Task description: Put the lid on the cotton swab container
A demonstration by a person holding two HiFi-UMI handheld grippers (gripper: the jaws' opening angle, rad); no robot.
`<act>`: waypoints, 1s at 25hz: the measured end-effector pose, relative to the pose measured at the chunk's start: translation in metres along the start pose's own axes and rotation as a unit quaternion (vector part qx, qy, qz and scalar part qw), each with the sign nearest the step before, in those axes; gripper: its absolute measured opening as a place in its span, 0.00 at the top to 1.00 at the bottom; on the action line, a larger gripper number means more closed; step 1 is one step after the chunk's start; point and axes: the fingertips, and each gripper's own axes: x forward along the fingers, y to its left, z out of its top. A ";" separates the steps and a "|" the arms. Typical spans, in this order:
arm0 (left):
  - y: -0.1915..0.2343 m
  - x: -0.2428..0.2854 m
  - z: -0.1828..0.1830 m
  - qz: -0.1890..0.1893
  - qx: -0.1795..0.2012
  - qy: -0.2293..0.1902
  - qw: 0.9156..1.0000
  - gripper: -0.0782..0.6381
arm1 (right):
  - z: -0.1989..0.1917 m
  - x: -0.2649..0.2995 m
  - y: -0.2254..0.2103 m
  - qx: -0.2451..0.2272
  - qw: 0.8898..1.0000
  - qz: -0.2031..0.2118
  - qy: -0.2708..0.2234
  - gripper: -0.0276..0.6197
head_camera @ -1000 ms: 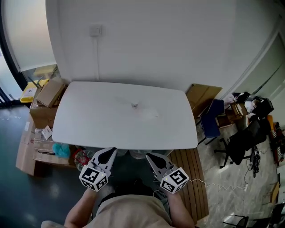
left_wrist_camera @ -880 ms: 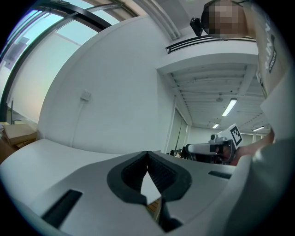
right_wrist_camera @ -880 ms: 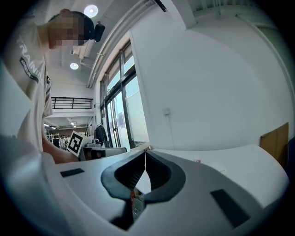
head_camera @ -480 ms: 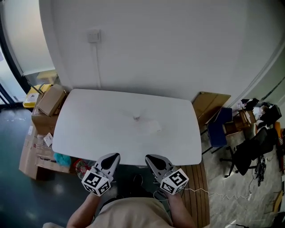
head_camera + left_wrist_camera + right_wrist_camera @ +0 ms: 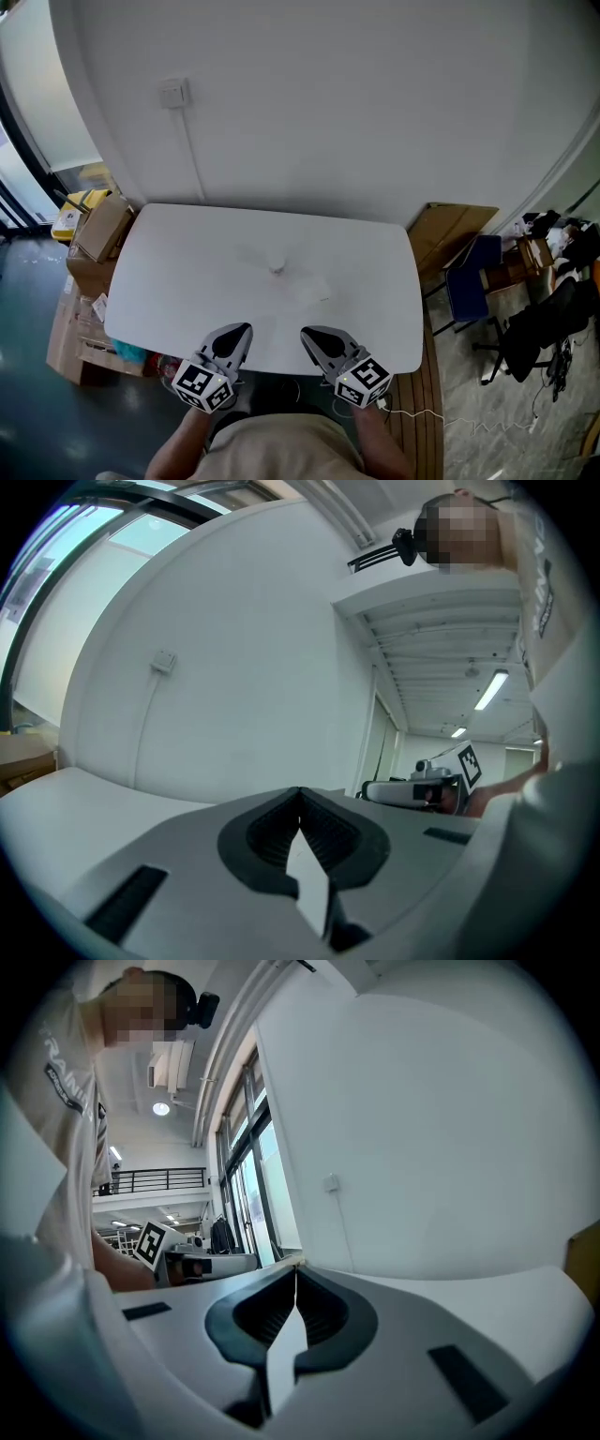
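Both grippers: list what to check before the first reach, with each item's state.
1. Left gripper empty: ok, jaws together on nothing.
2. Right gripper empty: ok, jaws together on nothing.
3. Jaws open for a grasp: not ok, both shut.
4. Container located: cannot tell; only a small pale object shows at the middle of the table.
5. Lid located: cannot tell, nothing clearly a lid shows.
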 end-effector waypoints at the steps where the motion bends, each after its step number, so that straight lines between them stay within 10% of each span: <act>1: 0.001 0.007 0.000 0.003 -0.001 0.001 1.000 0.87 | 0.000 0.000 -0.005 0.003 1.000 0.005 0.003 0.93; 25: 0.047 0.076 0.024 -0.038 0.004 -0.001 0.999 0.87 | 0.009 0.057 -0.041 -0.005 1.000 0.009 0.024 0.93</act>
